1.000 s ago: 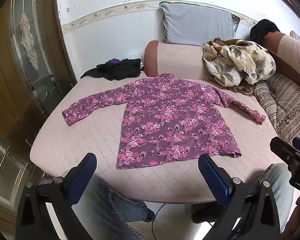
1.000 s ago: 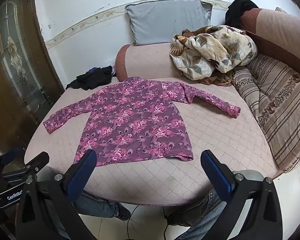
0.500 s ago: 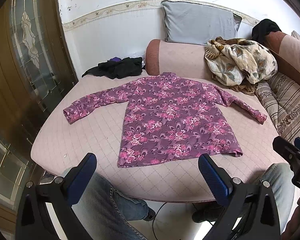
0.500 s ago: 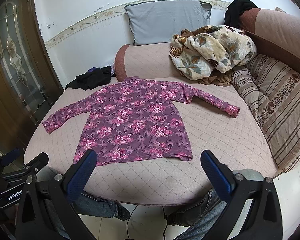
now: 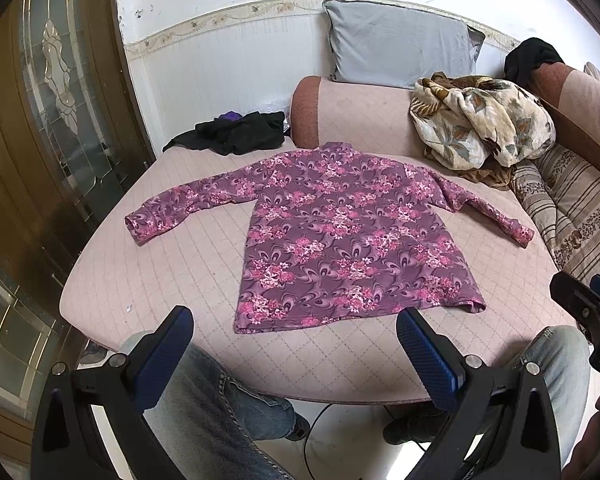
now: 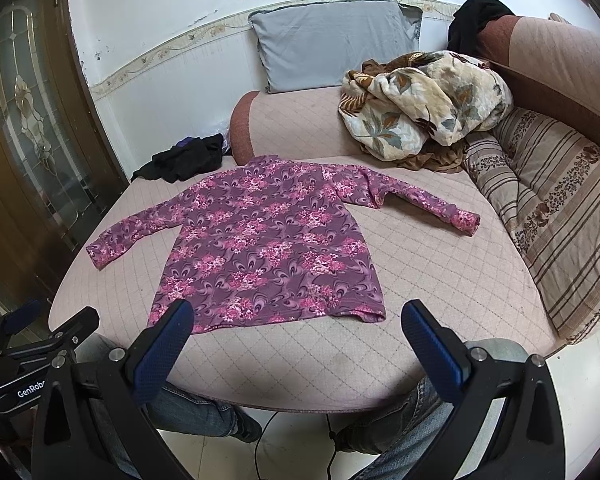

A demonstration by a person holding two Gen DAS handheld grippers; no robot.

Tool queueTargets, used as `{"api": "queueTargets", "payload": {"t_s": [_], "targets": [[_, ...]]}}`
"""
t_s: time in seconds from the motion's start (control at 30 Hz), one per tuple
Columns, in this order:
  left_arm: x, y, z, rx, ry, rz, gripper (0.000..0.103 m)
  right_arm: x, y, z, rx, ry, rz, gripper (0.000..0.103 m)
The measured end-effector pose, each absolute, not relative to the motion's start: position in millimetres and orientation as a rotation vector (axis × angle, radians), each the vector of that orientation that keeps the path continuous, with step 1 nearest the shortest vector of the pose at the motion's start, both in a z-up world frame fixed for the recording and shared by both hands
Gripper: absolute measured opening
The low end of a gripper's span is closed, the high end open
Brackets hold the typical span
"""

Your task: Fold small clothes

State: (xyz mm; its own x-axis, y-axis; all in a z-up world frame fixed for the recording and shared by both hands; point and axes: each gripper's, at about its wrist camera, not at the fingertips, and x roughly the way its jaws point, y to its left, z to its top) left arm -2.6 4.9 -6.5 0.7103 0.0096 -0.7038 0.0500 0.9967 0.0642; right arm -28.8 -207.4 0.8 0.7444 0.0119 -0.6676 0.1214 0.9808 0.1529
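A purple long-sleeved shirt with pink flowers (image 5: 340,232) lies flat on the pink quilted bed (image 5: 148,280), both sleeves spread out, hem toward me. It also shows in the right wrist view (image 6: 268,248). My left gripper (image 5: 296,344) is open and empty, held just off the bed's near edge, below the hem. My right gripper (image 6: 296,340) is open and empty, at the same near edge. The right gripper shows at the right edge of the left wrist view (image 5: 588,304), and the left gripper shows at the left edge of the right wrist view (image 6: 40,332).
A dark clothes pile (image 5: 236,132) lies at the bed's far left. A floral blanket heap (image 5: 480,120) and a striped cushion (image 5: 580,208) sit at the right. A grey pillow (image 5: 396,44) leans on the wall. The person's jeans-clad knees (image 5: 204,400) are under the grippers. A glass-panelled door (image 5: 56,112) stands on the left.
Both grippers have drifted slightly; the view has shifted a little. The shirt has not moved and both grippers stay open.
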Motion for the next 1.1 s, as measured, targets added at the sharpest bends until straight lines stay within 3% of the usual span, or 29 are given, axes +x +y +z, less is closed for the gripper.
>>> {"api": "queueTargets", "payload": {"t_s": [0.5, 1.1], "targets": [[27, -2, -18, 0.075, 0.822, -0.049, 0.103, -12, -227, -9, 0.255, 0.723, -0.058, 0.103], [117, -32, -32, 0.1, 0.835, -0.072, 0.103, 82, -269, -31, 0.352, 0.78, -0.088, 0.103]]}}
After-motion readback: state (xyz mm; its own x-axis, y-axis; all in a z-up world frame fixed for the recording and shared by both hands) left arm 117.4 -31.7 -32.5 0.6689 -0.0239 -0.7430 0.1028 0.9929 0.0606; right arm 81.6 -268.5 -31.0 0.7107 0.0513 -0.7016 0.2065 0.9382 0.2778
